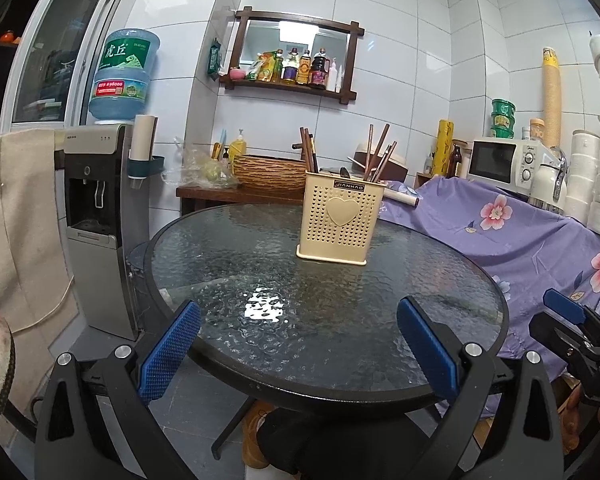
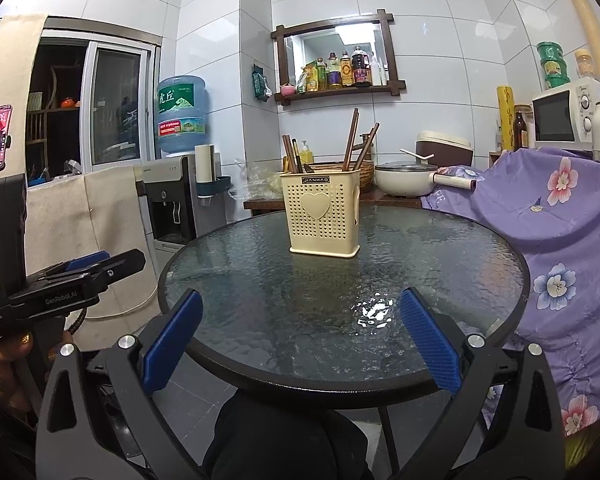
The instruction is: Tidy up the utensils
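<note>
Standing upright past the middle of the round glass table (image 1: 228, 240), the cream utensil holder (image 1: 337, 220) is the thing everything else is placed by. It looks like thin perforated plastic, light and a bit flexible, so a squeeze on its walls would probably flex them and a push could slide it on the glass. The brown chopsticks (image 1: 374, 152) poking from its top are stiff, thin and smooth; I would take one near its upper end, well above the rim.

Nearer than the holder, at the table's near edge, the left gripper (image 1: 298, 344) and right gripper (image 2: 300, 344) both hover with jaws spread wide, holding nothing. The textured glass is hard and likely slippery, bare around the holder. Beyond it are a white tiled wall, a wicker basket (image 1: 270, 170) and a water dispenser (image 1: 96, 224).
</note>
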### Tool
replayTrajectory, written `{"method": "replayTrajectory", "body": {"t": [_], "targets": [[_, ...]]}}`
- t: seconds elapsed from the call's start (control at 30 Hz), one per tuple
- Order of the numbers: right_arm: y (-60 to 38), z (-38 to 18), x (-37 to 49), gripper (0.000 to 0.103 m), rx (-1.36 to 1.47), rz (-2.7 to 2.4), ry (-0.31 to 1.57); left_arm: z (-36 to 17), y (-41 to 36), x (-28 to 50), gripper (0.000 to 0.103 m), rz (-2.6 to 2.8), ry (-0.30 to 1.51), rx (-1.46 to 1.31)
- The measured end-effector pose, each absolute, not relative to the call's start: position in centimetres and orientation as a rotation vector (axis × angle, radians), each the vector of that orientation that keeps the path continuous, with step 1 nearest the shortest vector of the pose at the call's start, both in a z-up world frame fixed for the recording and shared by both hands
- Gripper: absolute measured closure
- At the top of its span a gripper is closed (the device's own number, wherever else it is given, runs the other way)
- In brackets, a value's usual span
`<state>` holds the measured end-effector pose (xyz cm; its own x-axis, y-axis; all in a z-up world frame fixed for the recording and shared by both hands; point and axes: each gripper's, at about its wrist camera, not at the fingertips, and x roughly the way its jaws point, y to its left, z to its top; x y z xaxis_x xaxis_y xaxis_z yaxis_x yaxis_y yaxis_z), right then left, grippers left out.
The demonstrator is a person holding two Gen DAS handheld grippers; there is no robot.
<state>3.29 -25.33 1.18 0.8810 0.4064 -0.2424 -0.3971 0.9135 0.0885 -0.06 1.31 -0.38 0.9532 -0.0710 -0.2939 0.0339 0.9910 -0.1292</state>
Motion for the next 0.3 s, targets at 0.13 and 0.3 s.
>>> {"method": "replayTrajectory", "body": {"t": [0.13, 0.3], "targets": [[-25.37, 1.18, 3.27, 0.006, 0.039, 0.421, 0.259, -0.31, 1.3, -0.05, 0.006, -0.042, 0.307, -0.115], [-25.43, 1.12, 3.2, 0.006, 0.038, 0.421, 0.261, -0.41, 1.19, 0.12, 0.006, -0.036, 0.318, -0.116]]}}
